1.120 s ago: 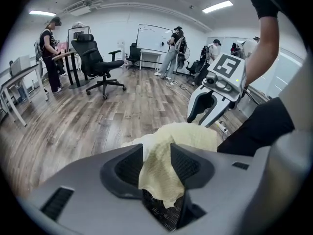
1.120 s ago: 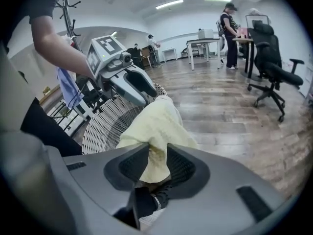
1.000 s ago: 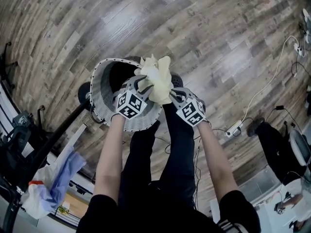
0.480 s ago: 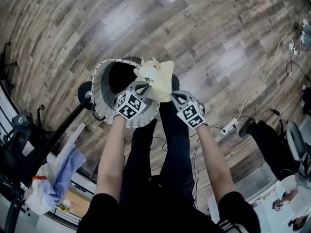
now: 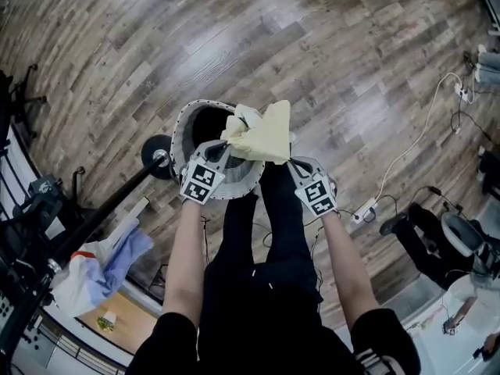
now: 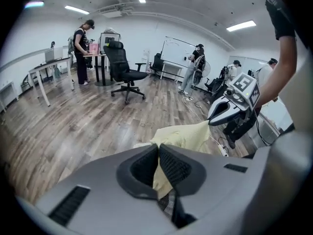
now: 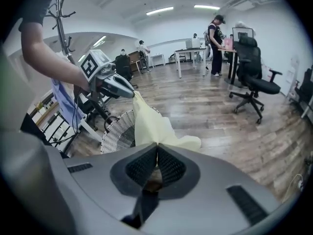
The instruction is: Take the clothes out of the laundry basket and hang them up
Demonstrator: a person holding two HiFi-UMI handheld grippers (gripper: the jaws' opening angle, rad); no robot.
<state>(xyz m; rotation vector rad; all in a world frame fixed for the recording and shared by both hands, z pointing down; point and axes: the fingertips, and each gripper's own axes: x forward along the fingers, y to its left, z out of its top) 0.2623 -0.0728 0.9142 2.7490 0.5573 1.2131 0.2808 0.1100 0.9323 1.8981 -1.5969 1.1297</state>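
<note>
The left gripper (image 5: 225, 142) and right gripper (image 5: 291, 162) have clamped onto the pale yellow garment (image 5: 264, 133) and risen. The cloth was bunched at the laundry basket (image 5: 184, 125) rim a second ago. It's now pulled out flatter between them, higher over the basket.

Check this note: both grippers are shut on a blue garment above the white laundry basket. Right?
Not quite: the head view shows the garment is pale yellow, not blue. Left gripper and right gripper are shut on it above the white laundry basket.
</note>
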